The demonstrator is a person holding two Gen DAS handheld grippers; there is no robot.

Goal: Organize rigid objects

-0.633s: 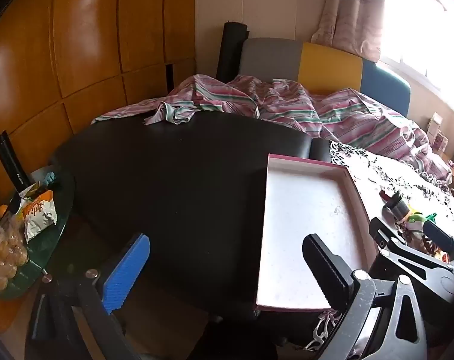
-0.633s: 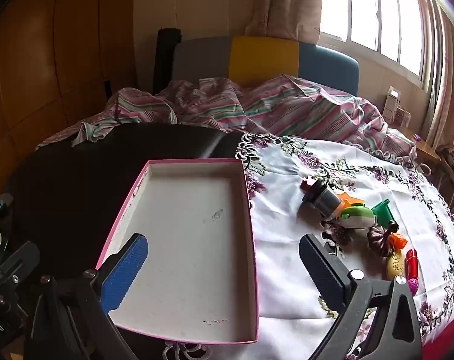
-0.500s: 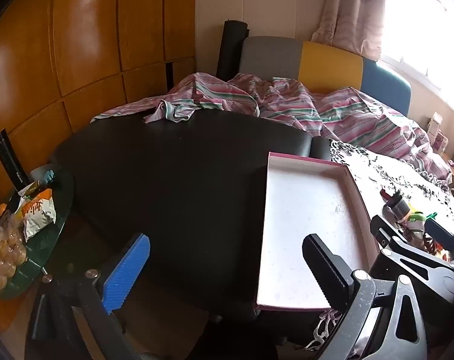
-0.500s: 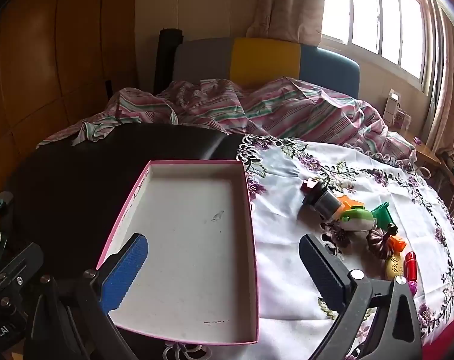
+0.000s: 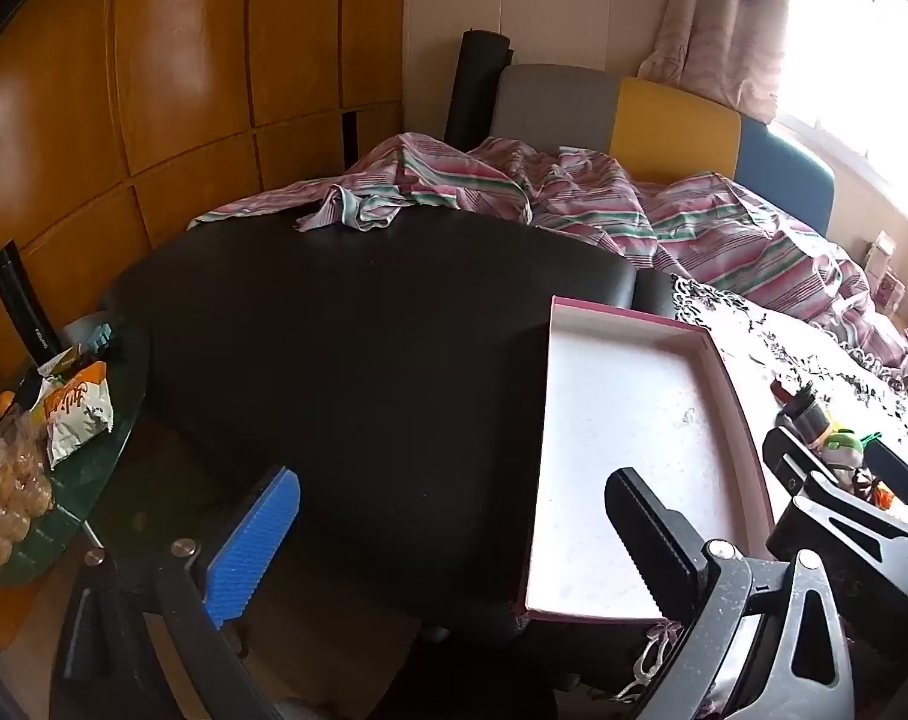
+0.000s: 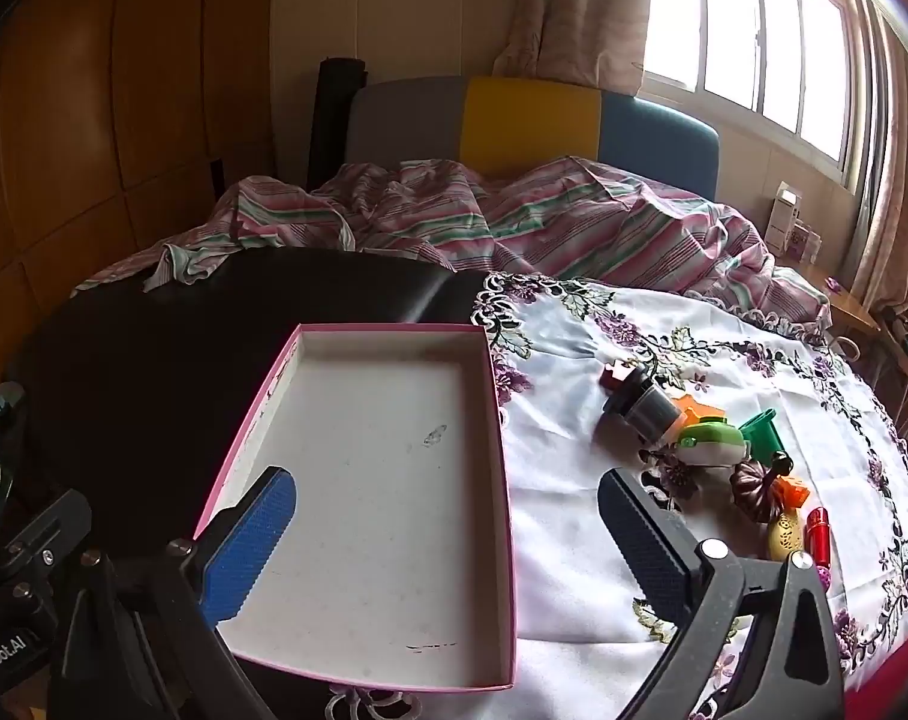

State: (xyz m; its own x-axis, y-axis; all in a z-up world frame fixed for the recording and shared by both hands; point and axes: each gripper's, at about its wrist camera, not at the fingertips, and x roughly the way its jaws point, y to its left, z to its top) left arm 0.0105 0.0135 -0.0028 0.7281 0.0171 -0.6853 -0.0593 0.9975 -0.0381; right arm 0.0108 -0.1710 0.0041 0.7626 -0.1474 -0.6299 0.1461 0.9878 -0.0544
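Ahead: shallow pink-rimmed white cardboard tray, long axis running away from me, straddling the black tabletop and the white floral-embroidered cloth. Small plastic toys cluster on the cloth, well right of its rim. My left gripper and right gripper gape wide, holding nothing.

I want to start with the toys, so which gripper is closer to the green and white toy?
Right. The right gripper hovers with its dark jaw just short of the green and white toy. The left gripper hangs over the black table, with the pink box between.
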